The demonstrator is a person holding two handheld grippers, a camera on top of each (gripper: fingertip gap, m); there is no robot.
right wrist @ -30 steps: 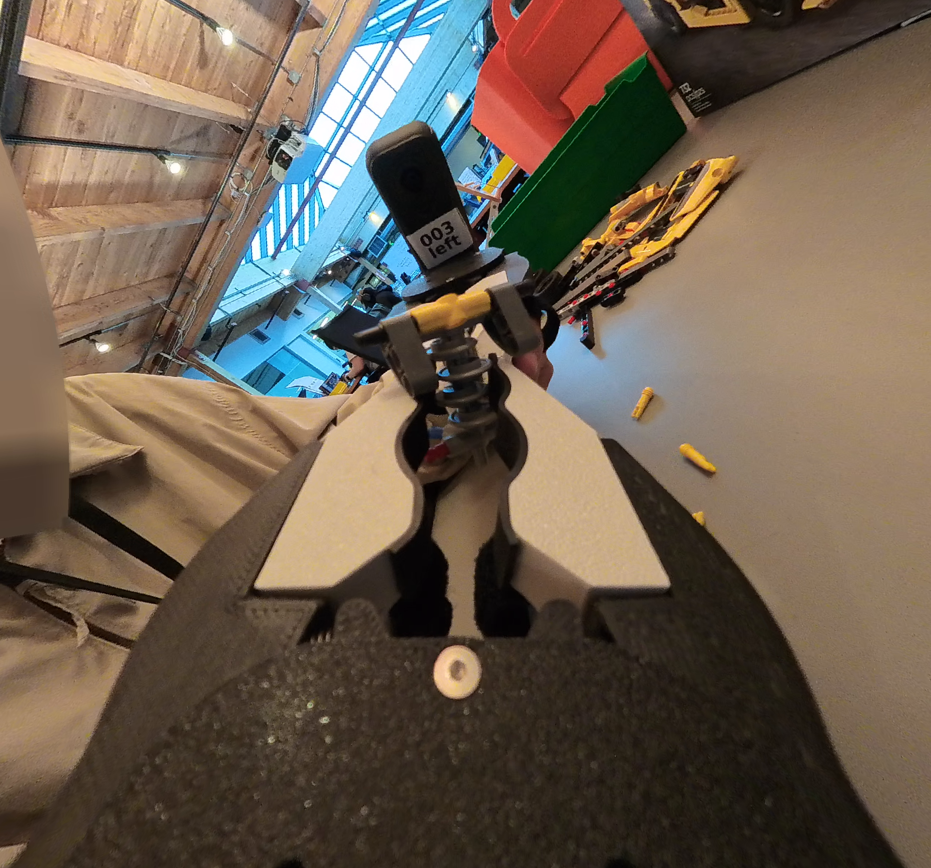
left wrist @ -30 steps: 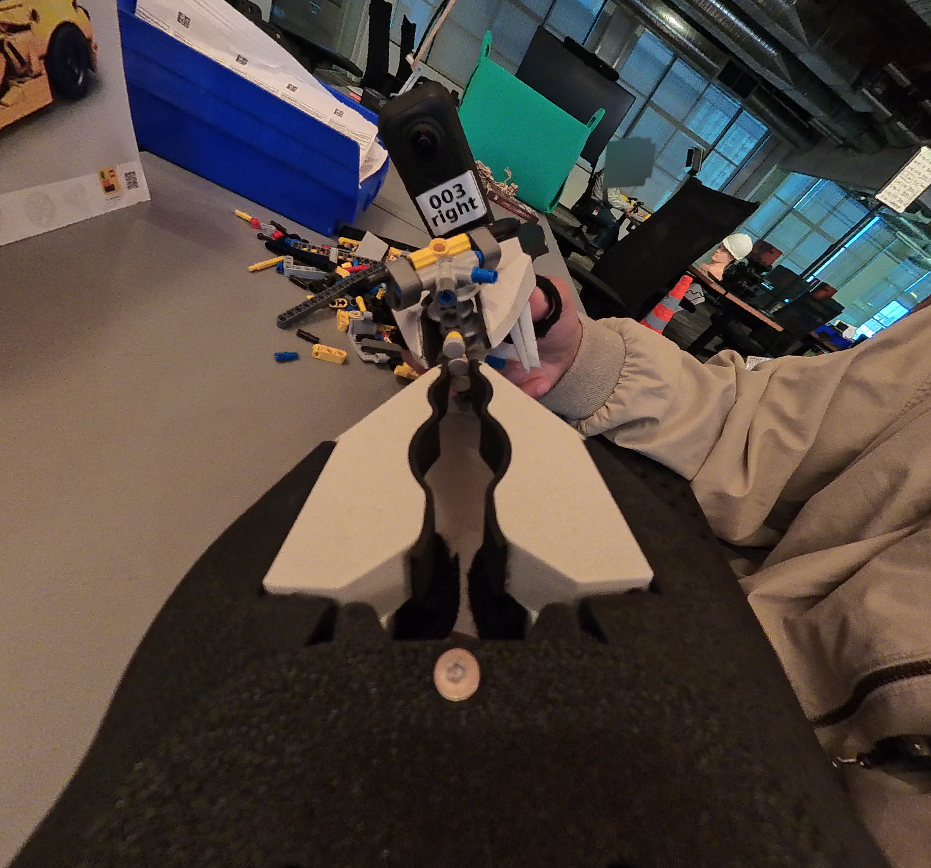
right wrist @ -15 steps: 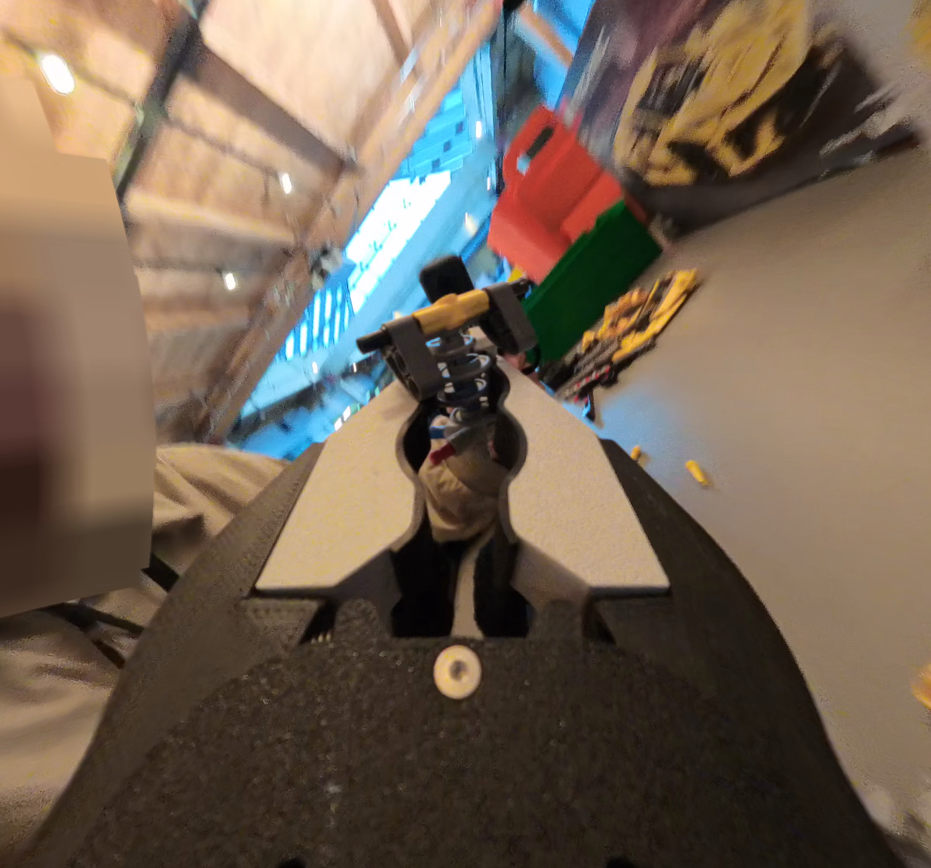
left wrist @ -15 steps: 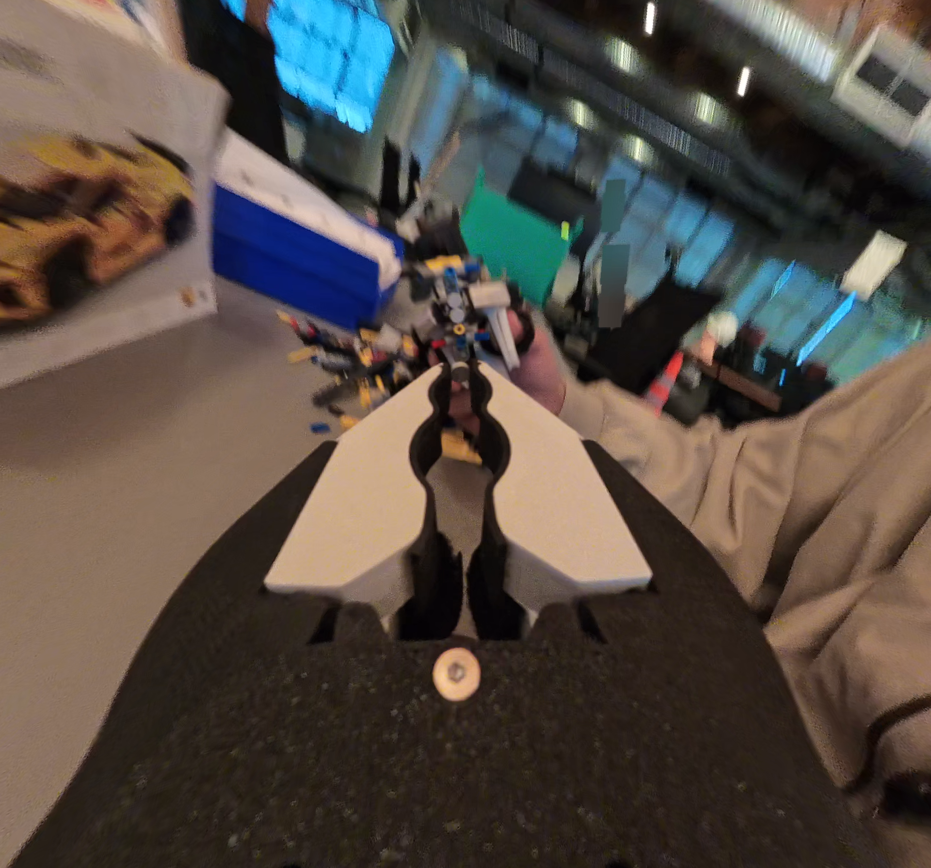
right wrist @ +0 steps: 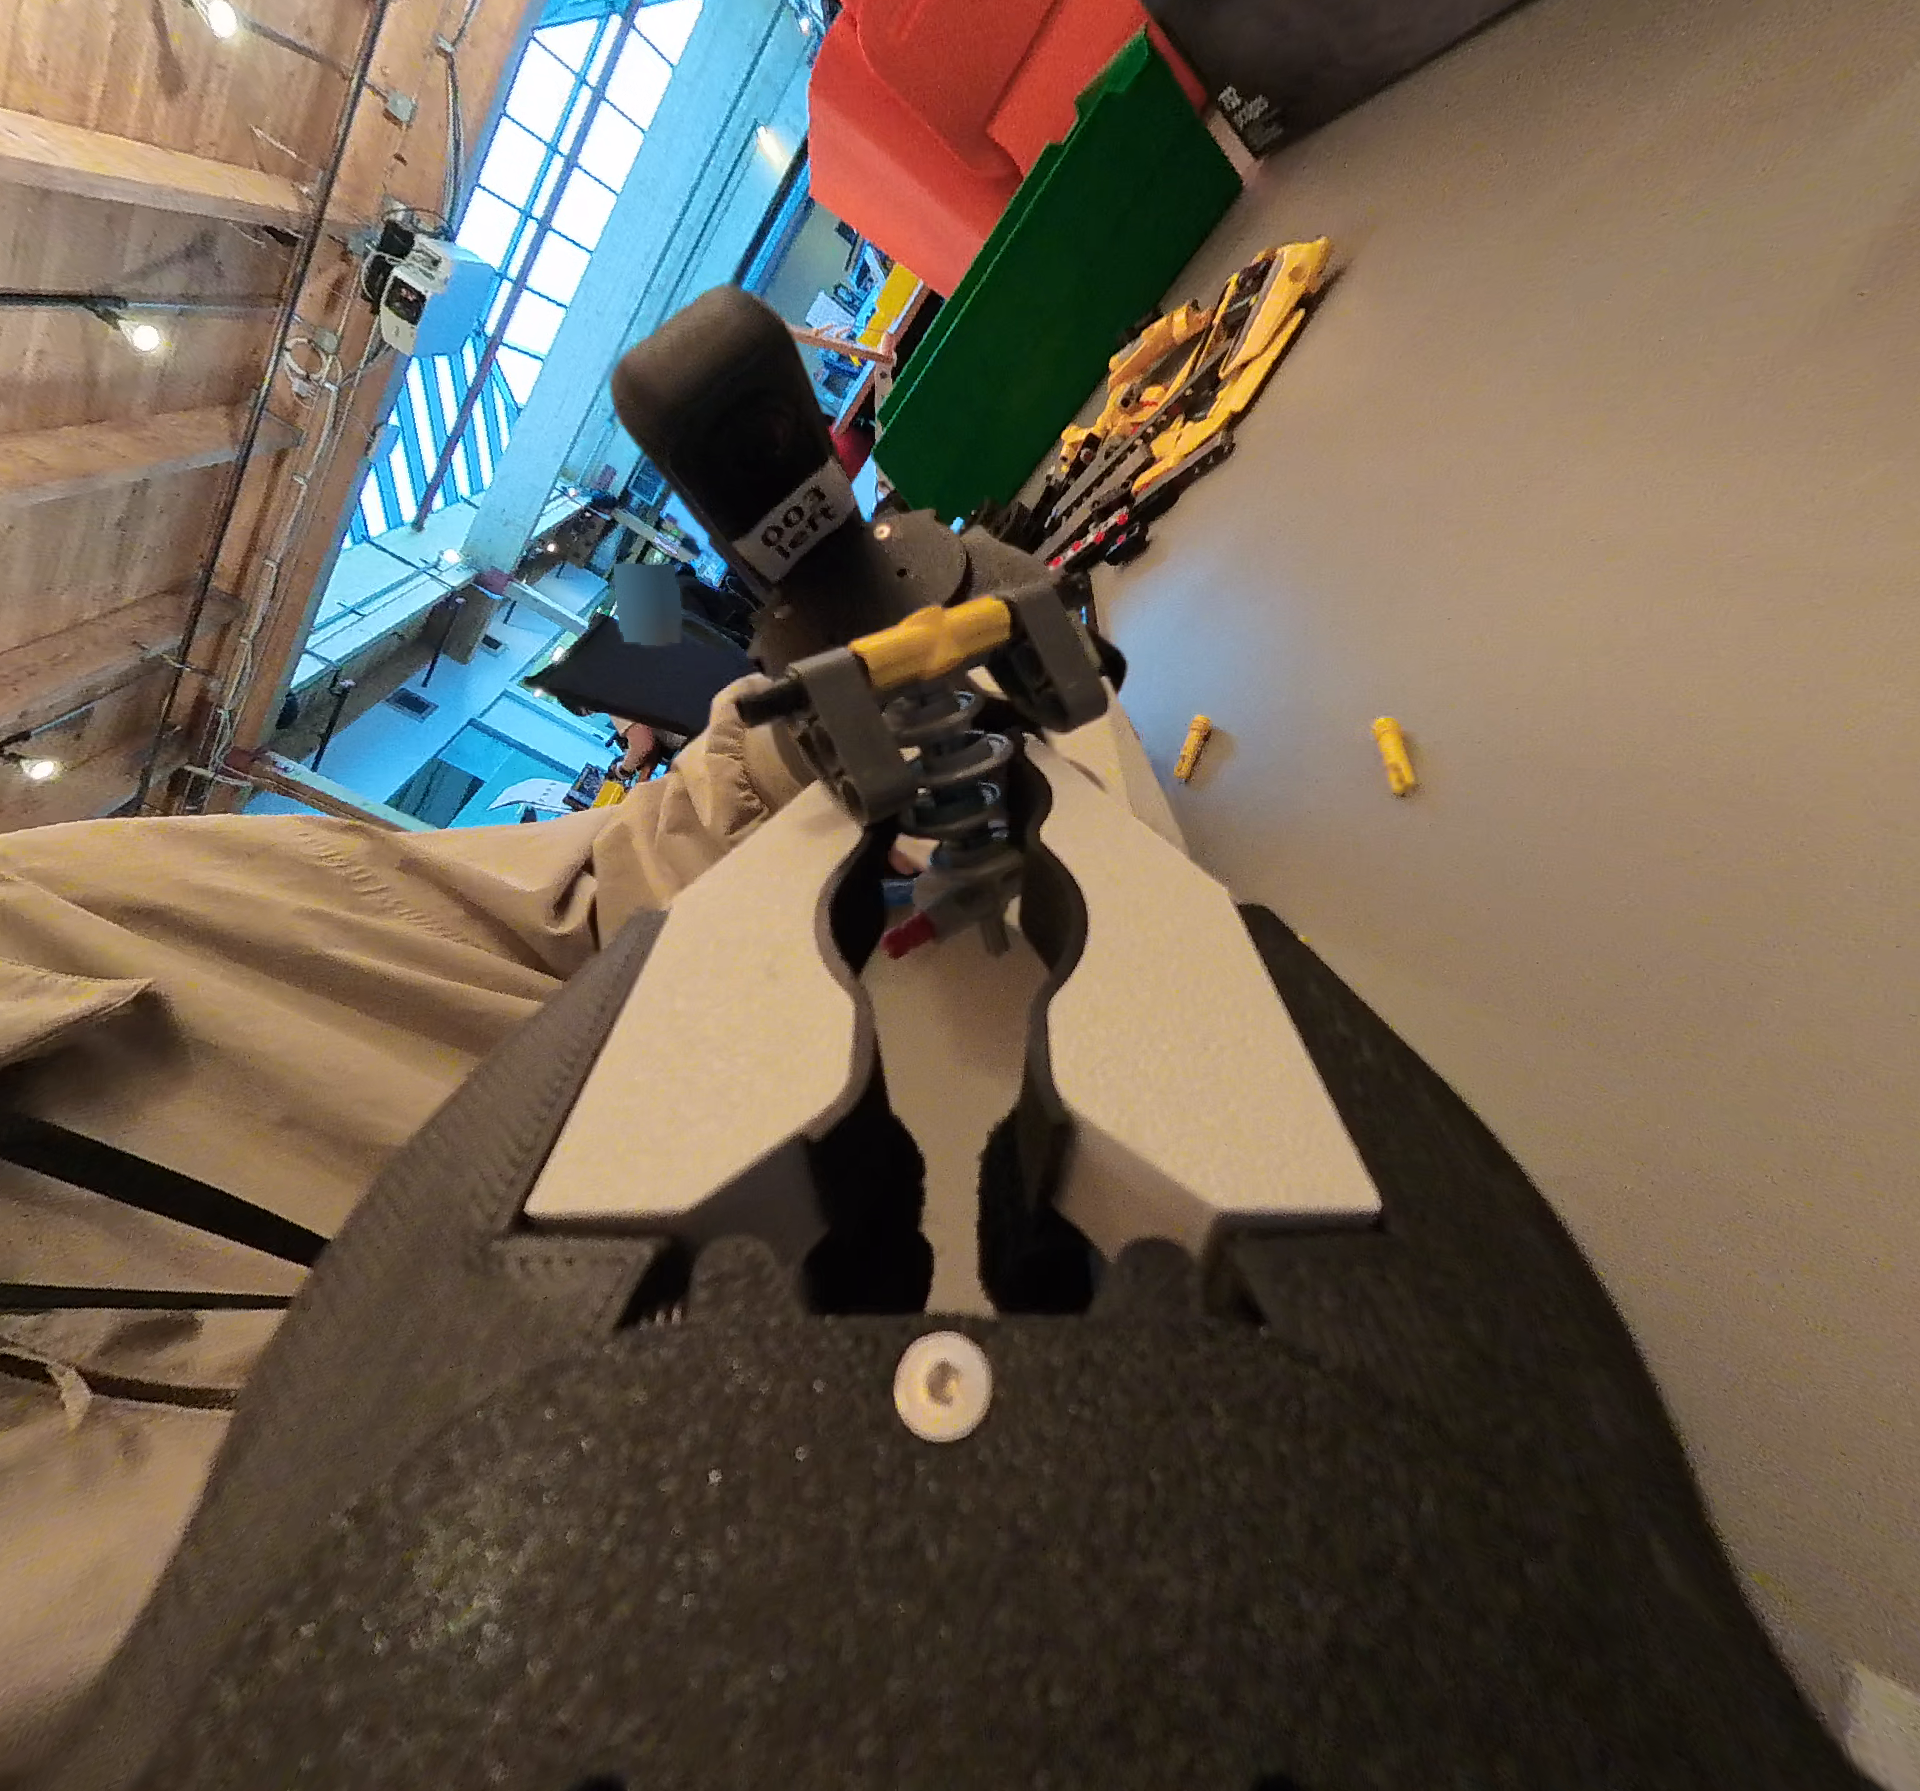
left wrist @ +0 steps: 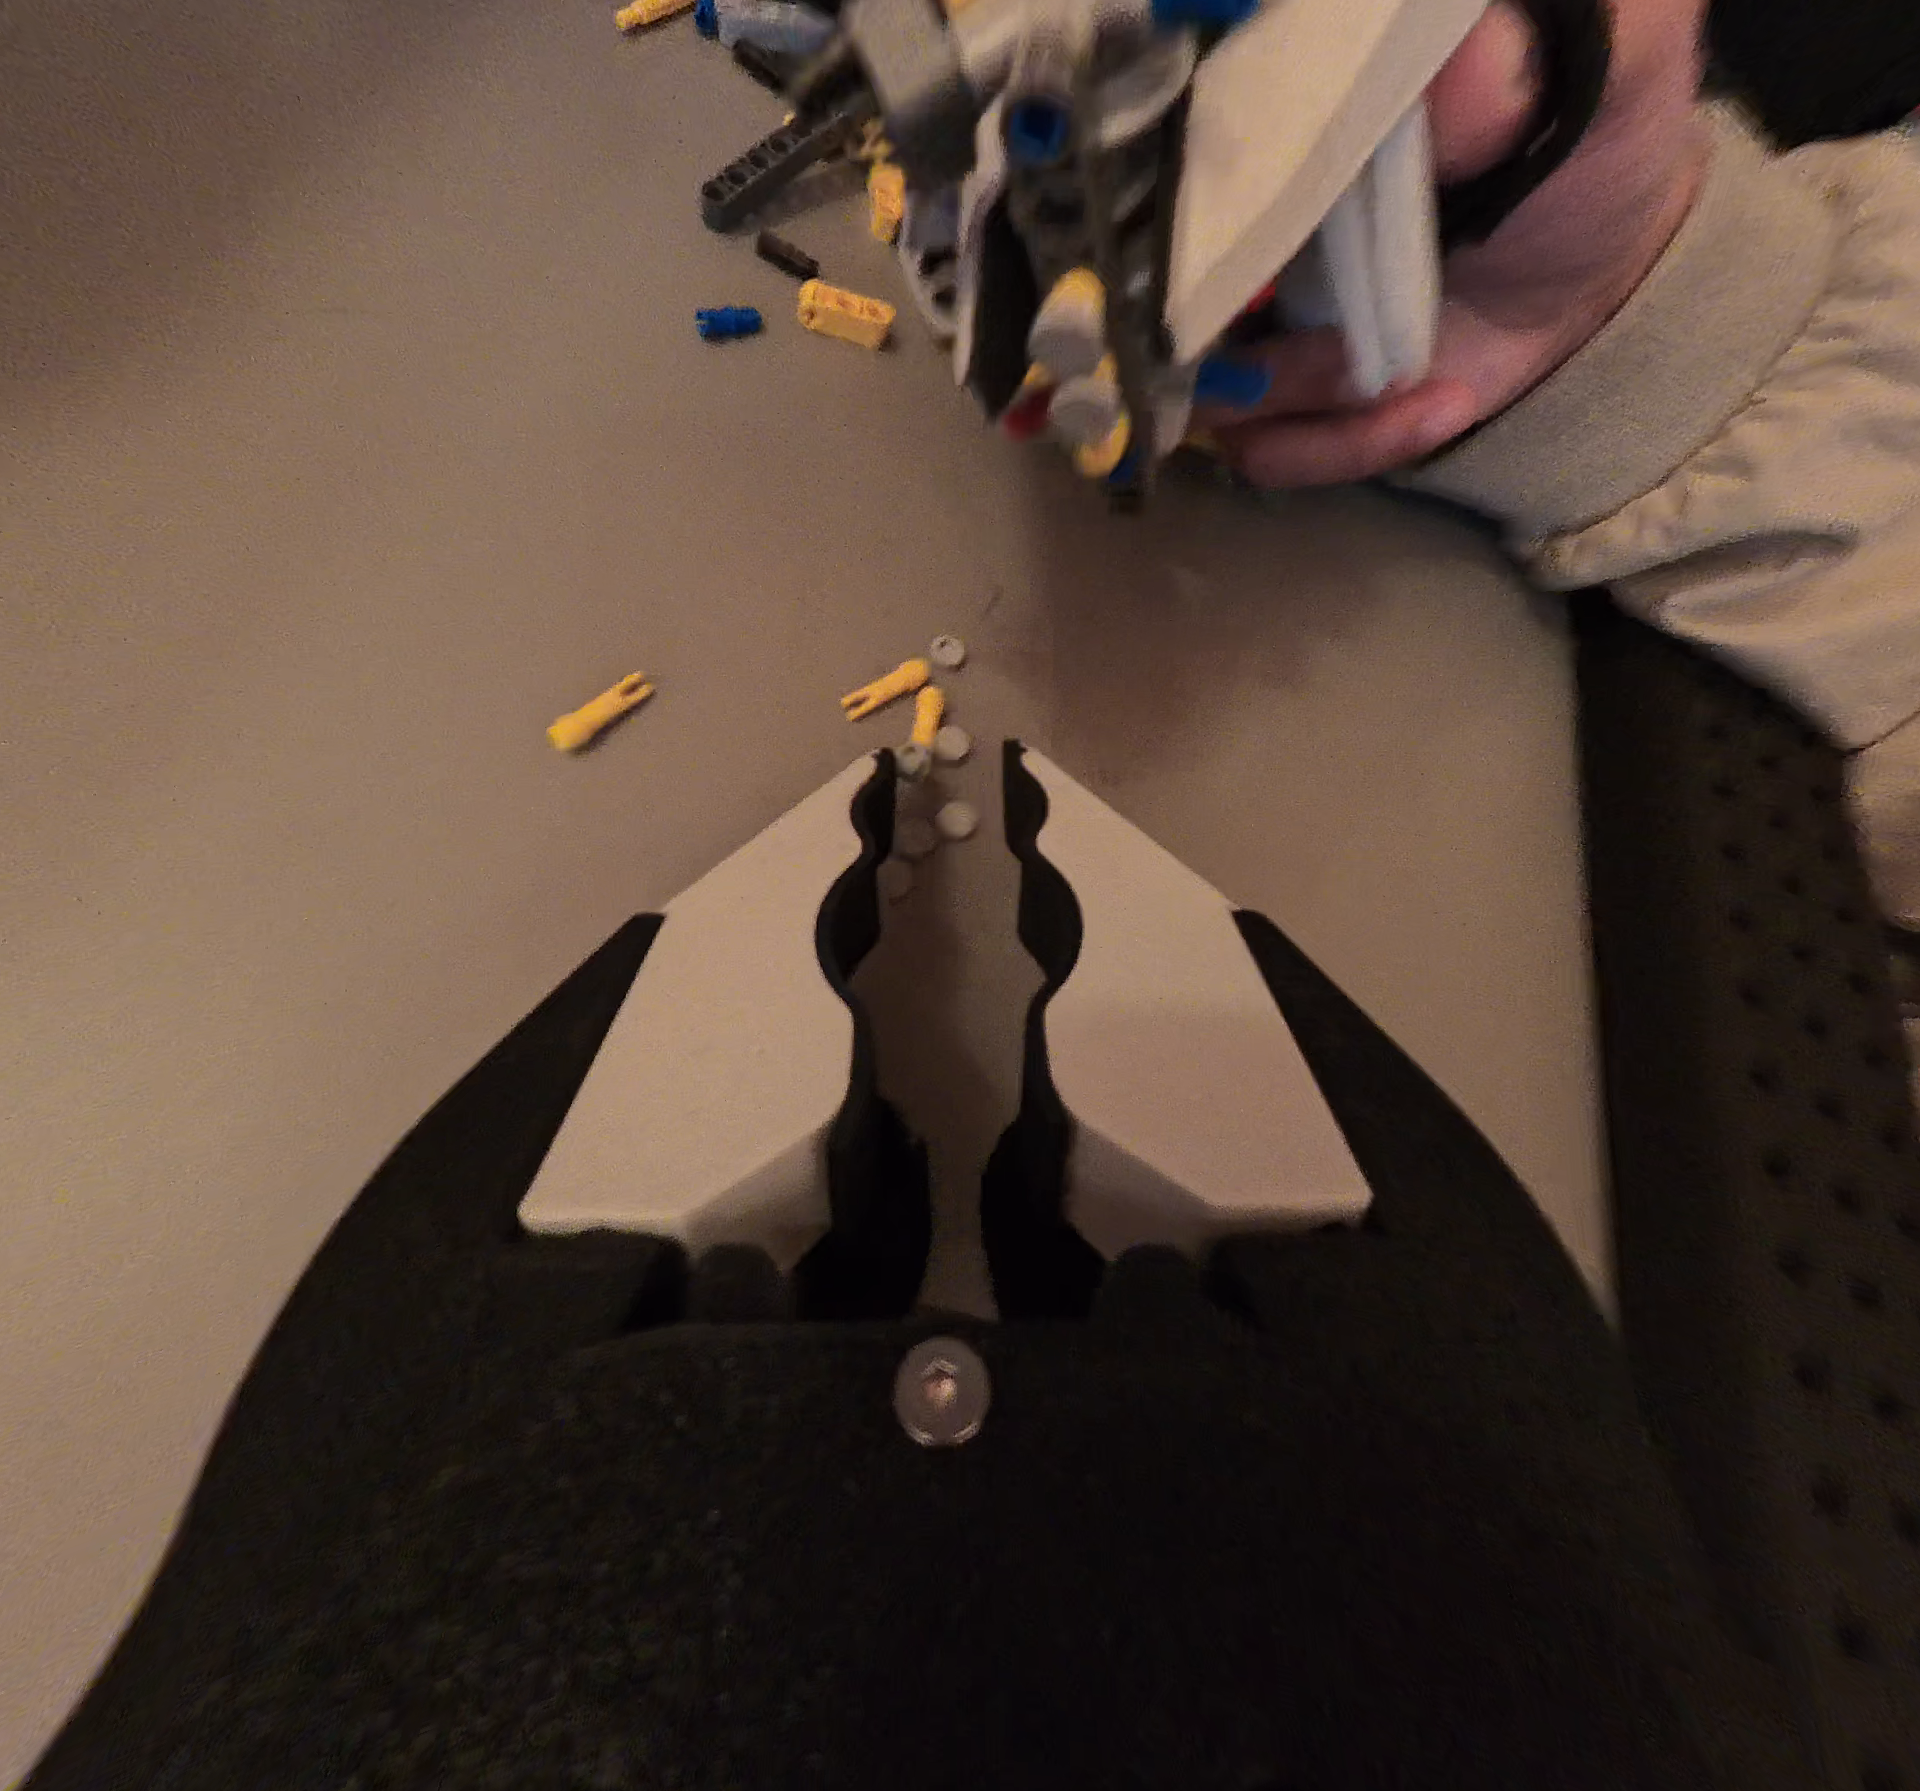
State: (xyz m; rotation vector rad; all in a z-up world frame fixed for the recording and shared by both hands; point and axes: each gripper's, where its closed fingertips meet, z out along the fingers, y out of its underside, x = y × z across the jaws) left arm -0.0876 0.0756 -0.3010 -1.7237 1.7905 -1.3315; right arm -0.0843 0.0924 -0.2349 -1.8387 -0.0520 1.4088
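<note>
My right gripper [right wrist: 951,785] is shut on a small brick assembly [right wrist: 935,692]: grey beams, a yellow axle connector and a coil spring, held above the grey table [right wrist: 1558,494]. It also shows blurred in the left wrist view [left wrist: 1049,131], with the right gripper's white fingers [left wrist: 1309,110] and a hand [left wrist: 1496,287] around it. My left gripper [left wrist: 948,754] is open and empty, pointing down at the table [left wrist: 312,494]. Several small grey round pieces [left wrist: 954,819] lie between its tips, and two yellow pins [left wrist: 885,688] lie just beyond. The left gripper's camera [right wrist: 727,432] shows behind the assembly.
A pile of loose bricks [left wrist: 790,79], a blue pin [left wrist: 727,321] and a lone yellow pin [left wrist: 601,713] lie on the table. A part-built yellow car [right wrist: 1195,391], a green bin [right wrist: 1060,287], a red bin [right wrist: 935,79] and two yellow pins [right wrist: 1392,754] lie farther off. The table edge [left wrist: 1579,910] is at the right. Tip to tip, the grippers are about 7 cm apart.
My left gripper has let go of the assembly, opened and swung down to the table over the small grey pieces. The right gripper still holds the assembly.
</note>
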